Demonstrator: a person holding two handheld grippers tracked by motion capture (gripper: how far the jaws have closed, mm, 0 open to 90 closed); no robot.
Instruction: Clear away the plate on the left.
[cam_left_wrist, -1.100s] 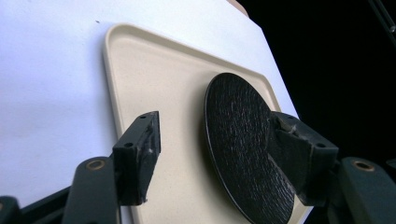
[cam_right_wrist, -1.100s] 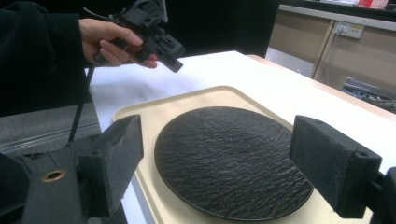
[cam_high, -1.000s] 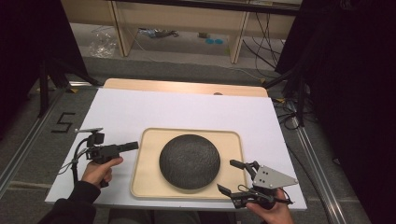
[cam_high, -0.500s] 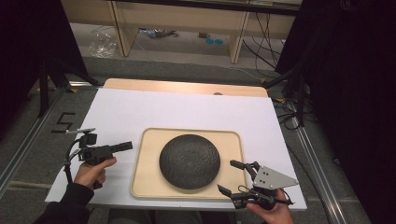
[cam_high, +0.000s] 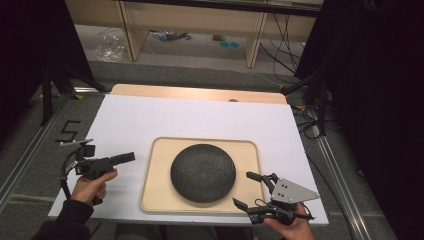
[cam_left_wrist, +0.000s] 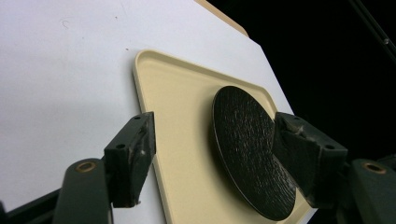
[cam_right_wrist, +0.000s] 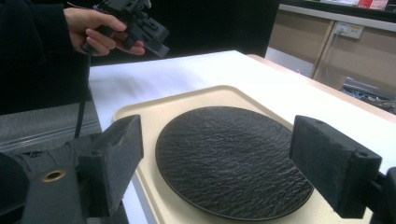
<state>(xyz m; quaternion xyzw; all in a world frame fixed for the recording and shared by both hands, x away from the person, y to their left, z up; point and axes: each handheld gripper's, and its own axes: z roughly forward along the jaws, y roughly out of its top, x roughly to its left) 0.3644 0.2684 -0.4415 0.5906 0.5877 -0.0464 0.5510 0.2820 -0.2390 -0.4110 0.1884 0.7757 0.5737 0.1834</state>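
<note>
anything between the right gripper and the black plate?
Nothing visible. The right gripper, jaws open, sits at the near right corner of the tray, facing the black plate; only bare tray surface lies between them.

Round black plate (cam_high: 203, 172) showing a rough, rippled, slate-like matt face, cream tray (cam_high: 155, 190) looking like smooth matt plastic, white table cover (cam_high: 150, 120) lying smooth and paper-like, pale wood edge (cam_high: 200, 93) peeking behind, gripper pads (cam_right_wrist: 119, 156) looking coarse, dull black, foam-like.
</note>
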